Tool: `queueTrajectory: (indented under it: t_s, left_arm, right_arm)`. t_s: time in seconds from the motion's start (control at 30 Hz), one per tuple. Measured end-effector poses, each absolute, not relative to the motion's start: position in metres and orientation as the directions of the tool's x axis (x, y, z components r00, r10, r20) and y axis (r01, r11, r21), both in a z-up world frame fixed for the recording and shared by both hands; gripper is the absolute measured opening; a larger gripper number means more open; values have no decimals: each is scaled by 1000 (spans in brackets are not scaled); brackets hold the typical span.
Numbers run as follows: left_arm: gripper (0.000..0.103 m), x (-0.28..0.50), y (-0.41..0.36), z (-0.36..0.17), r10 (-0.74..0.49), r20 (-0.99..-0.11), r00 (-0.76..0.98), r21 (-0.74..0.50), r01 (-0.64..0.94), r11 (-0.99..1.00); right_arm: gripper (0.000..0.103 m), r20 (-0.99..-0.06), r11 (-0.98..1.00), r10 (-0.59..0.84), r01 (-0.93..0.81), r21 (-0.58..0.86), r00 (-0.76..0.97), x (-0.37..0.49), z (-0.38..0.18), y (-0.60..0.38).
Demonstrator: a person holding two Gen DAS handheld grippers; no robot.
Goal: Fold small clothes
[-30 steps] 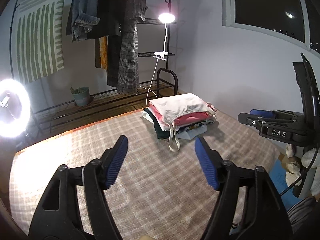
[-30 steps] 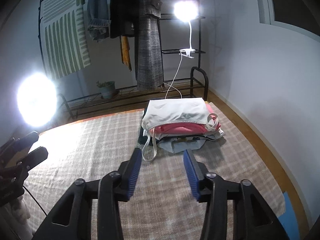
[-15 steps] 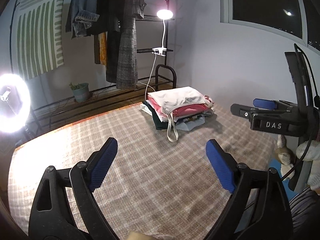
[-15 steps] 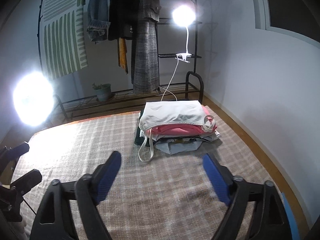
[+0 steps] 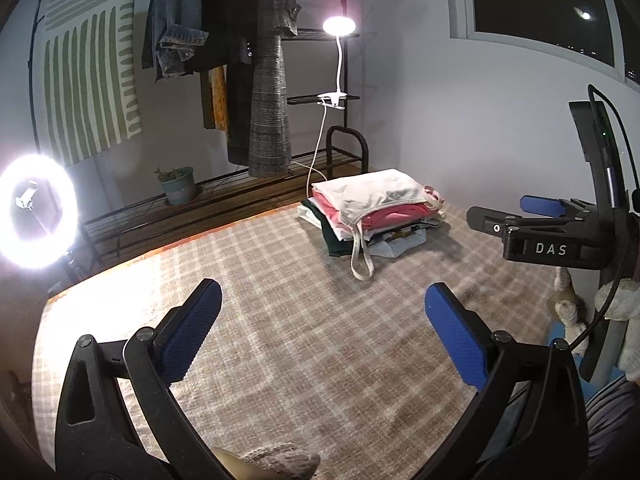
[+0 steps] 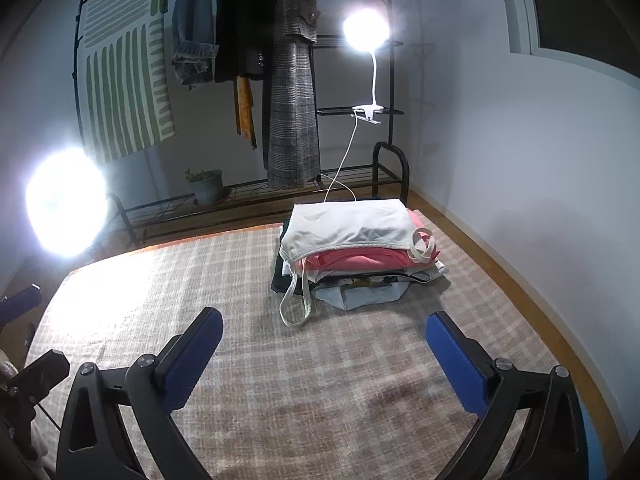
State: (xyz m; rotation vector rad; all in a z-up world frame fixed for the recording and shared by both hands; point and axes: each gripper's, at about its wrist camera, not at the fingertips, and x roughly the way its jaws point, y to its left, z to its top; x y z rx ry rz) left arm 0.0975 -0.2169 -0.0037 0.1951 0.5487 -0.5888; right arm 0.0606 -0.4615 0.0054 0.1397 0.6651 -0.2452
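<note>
A stack of folded small clothes (image 5: 372, 212) (image 6: 356, 252) sits on the far part of the checked blanket (image 5: 304, 344) (image 6: 320, 392), a white top with loose straps uppermost, pink and dark pieces under it. My left gripper (image 5: 322, 318) hangs over the near blanket, well short of the stack; its jaws are opening wide with nothing between them. My right gripper (image 6: 324, 346) is likewise short of the stack, jaws opening, nothing between the blue pads. In the left wrist view the right gripper (image 5: 516, 220) shows at the right edge.
A clothes rack (image 6: 288, 80) with hanging garments, a clip lamp (image 6: 366, 32) and a potted plant (image 6: 206, 186) stand beyond the blanket. A ring light (image 5: 36, 212) glares at the left. The white wall (image 6: 520, 140) runs along the right. Soft toys (image 5: 572, 304) lie at the blanket's right edge.
Both grippers' jaws have spread from partly closed to wide apart. Neither hand has shifted much, and the stack of clothes lies as before.
</note>
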Motion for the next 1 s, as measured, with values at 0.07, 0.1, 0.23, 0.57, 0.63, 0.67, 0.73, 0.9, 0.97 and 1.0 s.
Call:
queueTrajectory:
  t_s: [0.07,0.1,0.23,0.57,0.63,0.67,0.73,0.9,0.97,1.0]
  left_arm:
    - [103,97,-217,-4,-476,-544,690,19,578,816]
    - [103,97,-216,-3,-478,-542,691,18,578,816]
    - [103,97,-216,-3,-477,-542,691,18,578,816]
    - [103,96,-217,-1,-478,-544,690,16,579,815]
    - [103,95,-218,0,-478,-544,690,15,578,816]
    - [103,95,-219,0,-477,-544,690,15,577,817]
    - [103,95,-219,0,-478,-543,690,14,576,817]
    - [103,94,-220,-1,-478,-543,691,15,577,816]
    - [103,94,-221,-1,-478,-543,690,15,577,816]
    - [103,94,-221,-1,-477,-543,691,15,576,817]
  right_arm:
    - [103,-626,961,-177,270,56,760,61,5,-462]
    - [103,-627,961,-177,271,57,759,61,5,-462]
    - [103,-628,962,-176,267,53,758,61,4,-460]
    - [103,-631,964,-168,259,54,757,62,3,-458]
    - [103,-633,964,-169,259,53,756,62,3,-457]
    - [103,-633,964,-168,259,53,755,62,3,-457]
    - [103,-634,964,-168,259,53,755,62,3,-457]
    - [103,-630,965,-167,257,54,758,61,4,-456]
    - [103,-631,965,-166,256,55,758,61,4,-456]
    - [103,-632,965,-165,257,56,758,61,4,-456]
